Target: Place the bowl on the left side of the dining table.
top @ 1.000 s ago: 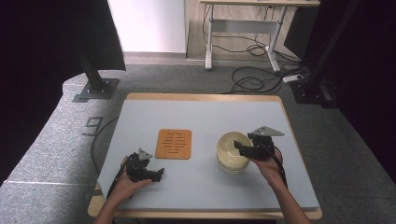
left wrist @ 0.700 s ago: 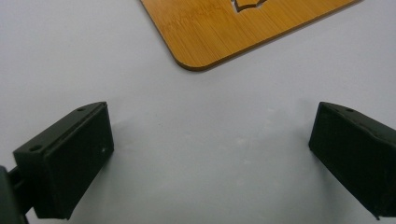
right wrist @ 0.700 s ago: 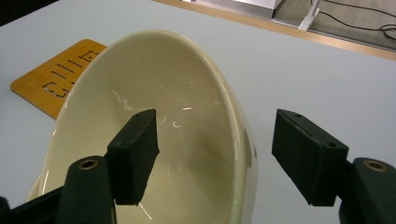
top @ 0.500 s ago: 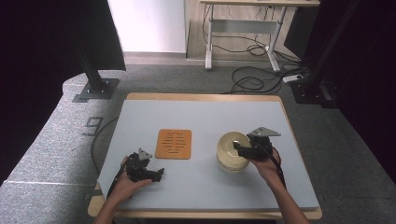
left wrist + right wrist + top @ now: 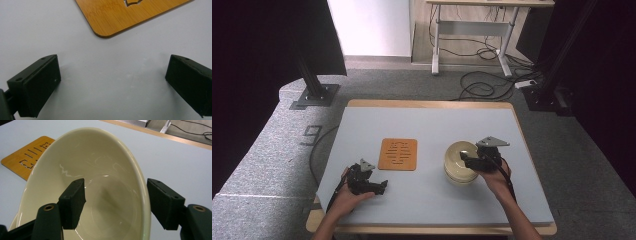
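**A:** Start with the biggest thing. What is everything resting on?

**B:** A pale grey-blue table (image 5: 427,125) with a wooden edge. On it, left of the middle, lies a flat orange bamboo trivet (image 5: 398,154) with slots cut through it, and to the right of that stands the bowl (image 5: 458,165).

**A:** What does the bowl look like?

**B:** Round, cream-coloured and glossy, with a smooth rim, deep sloping walls and a small flat floor. In the right gripper view light streaks show on its inner glaze (image 5: 100,170). It stands upright, mouth facing up; being round, it has no long axis to speak of.

**A:** And the right gripper (image 5: 472,161)?

**B:** It straddles the bowl's near-right wall, one jaw inside the bowl and the other outside the rim. The jaws have just been closing a little, with the wall between them, but there is a clear gap at the outer jaw, so they are not clamped on it.

**A:** The left gripper (image 5: 379,187)?

**B:** It sits low over bare table at the near-left, just below the trivet's corner. Its jaws stand wide apart with nothing between them.
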Demonstrator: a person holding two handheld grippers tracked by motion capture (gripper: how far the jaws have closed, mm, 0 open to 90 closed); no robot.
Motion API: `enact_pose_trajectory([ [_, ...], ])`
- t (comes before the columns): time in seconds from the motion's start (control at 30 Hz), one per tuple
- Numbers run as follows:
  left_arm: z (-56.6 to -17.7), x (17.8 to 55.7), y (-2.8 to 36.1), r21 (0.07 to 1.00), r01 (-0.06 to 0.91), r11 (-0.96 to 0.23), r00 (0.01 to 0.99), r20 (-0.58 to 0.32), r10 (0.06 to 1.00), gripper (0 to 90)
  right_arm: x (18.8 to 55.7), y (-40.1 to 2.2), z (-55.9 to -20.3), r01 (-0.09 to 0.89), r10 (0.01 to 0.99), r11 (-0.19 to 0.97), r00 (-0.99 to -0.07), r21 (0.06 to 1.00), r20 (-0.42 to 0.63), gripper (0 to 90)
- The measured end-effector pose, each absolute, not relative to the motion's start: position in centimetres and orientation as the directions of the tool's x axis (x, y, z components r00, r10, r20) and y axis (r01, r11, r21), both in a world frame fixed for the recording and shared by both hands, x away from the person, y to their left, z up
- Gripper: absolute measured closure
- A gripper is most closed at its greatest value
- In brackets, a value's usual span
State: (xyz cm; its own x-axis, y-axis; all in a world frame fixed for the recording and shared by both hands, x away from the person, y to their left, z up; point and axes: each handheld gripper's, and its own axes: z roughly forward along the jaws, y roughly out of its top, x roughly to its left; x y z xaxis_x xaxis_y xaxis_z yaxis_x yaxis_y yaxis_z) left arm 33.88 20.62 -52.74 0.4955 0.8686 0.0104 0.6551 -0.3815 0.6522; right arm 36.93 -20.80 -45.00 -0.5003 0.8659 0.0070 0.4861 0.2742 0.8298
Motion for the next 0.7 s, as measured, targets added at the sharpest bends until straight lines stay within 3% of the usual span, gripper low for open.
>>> enact_pose_trajectory([
  [0.5,-52.74,33.88,20.62,0.652,0.655,-0.381,0.496,0.010,0.869,0.0,37.16,-20.01,-45.22,0.488,0.873,0.296,-0.488,0.821,-0.024,36.2],
  [0.7,-52.74,33.88,20.62,0.652,0.655,-0.381,0.496,0.010,0.869,0.0,37.32,-19.99,-45.12,0.493,0.880,0.290,-0.475,0.820,-0.026,43.1],
])
